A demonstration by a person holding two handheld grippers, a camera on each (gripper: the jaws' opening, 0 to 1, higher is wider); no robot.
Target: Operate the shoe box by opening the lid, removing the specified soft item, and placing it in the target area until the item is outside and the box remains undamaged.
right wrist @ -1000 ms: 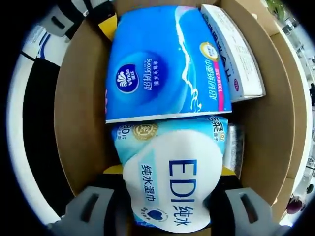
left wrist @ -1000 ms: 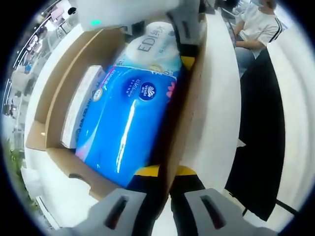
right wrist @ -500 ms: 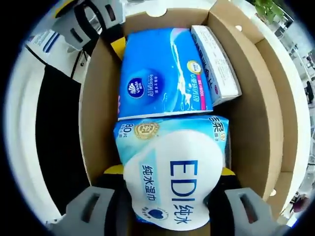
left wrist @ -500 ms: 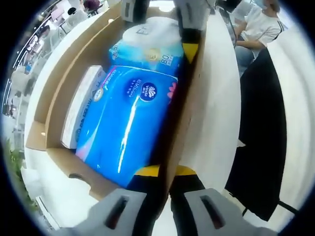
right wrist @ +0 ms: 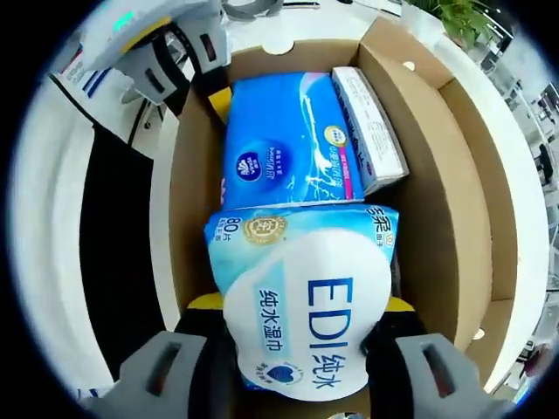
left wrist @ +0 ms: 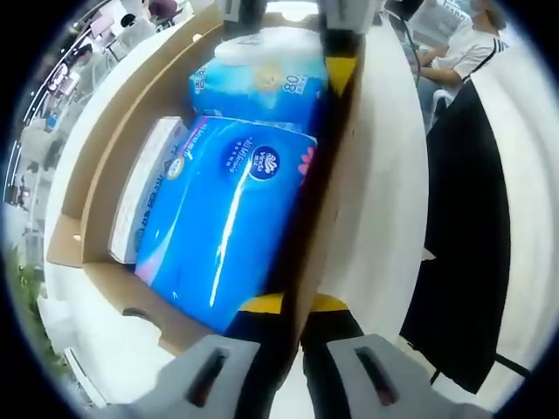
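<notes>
Cardboard shoe box (right wrist: 437, 201): lid open; left gripper (left wrist: 284, 349) clamps its wall at 6 o'clock, likely steadying it.
Wet-wipes pack (right wrist: 306, 305): pinched by right gripper (right wrist: 297, 367), partly raised, over box.

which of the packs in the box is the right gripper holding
The light blue wet-wipe pack with the white "EDI" lid, clamped between the right gripper jaws. The dark blue tissue pack and the white box lie untouched beyond it.

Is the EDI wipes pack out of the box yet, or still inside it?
Still inside. In the right gripper view the wipes pack sits between the cardboard box walls, clamped by the right gripper, butting against the blue tissue pack.
</notes>
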